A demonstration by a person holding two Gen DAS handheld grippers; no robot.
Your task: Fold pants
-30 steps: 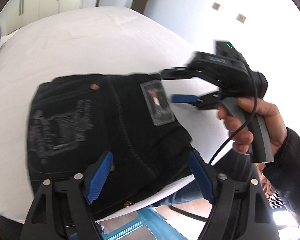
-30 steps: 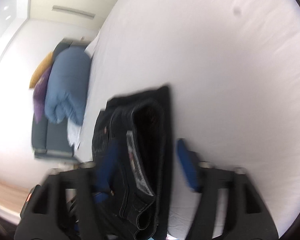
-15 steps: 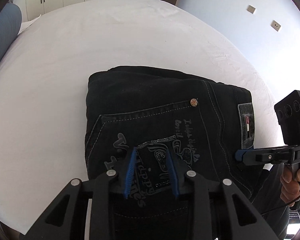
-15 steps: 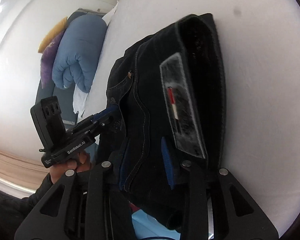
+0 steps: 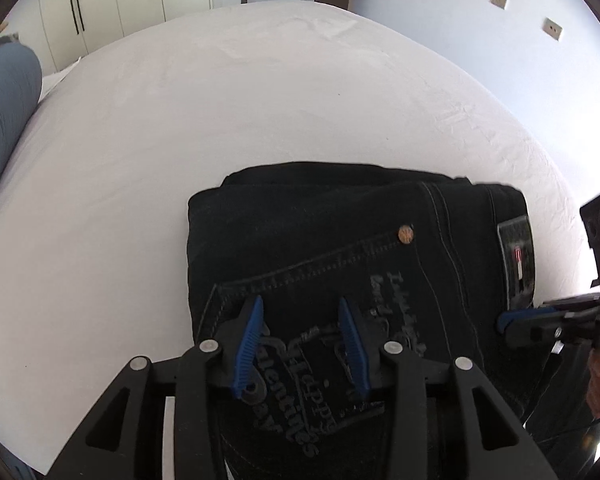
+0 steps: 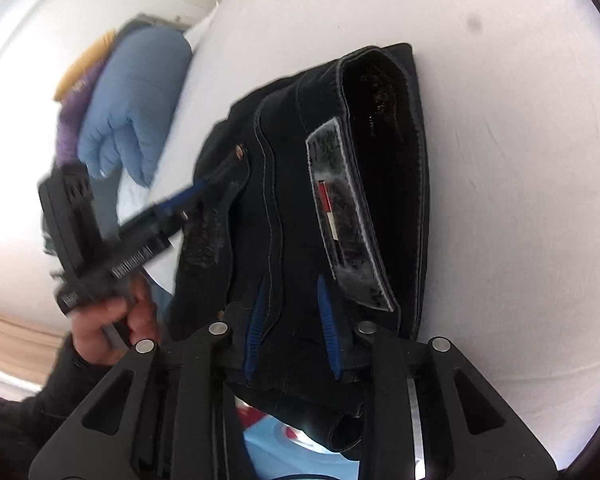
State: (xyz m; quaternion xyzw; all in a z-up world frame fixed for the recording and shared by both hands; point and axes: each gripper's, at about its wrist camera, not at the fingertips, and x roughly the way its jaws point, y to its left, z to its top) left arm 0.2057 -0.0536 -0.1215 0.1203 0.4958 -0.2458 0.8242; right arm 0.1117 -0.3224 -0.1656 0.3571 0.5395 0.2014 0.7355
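Black jeans [image 5: 340,240] lie folded in a thick packet on the white bed [image 5: 220,120], back pocket with embroidered lettering facing up. My left gripper [image 5: 304,340] points down over that pocket; its jaws are opening, and the cloth between the blue pads lies flat. From the right wrist view it shows blurred at the left, as the left gripper [image 6: 204,184] held by a hand [image 6: 128,320]. My right gripper [image 6: 292,328] is closing on the waistband edge of the jeans [image 6: 300,200] beside the grey label [image 6: 344,208], its pads on the cloth. The right gripper [image 5: 504,322] touches the packet's right edge.
A blue duvet [image 6: 136,108] with yellow and purple cushions [image 6: 80,76] lies beyond the bed's far side. White wardrobes [image 5: 112,4] and a wall with sockets [image 5: 552,28] stand behind. Below the bed's near edge sits something light blue [image 6: 280,440].
Both pairs of jaws went from wide apart to narrow around the jeans. The left gripper moved down over the back pocket, then widened slightly. The right gripper came in at the waistband.
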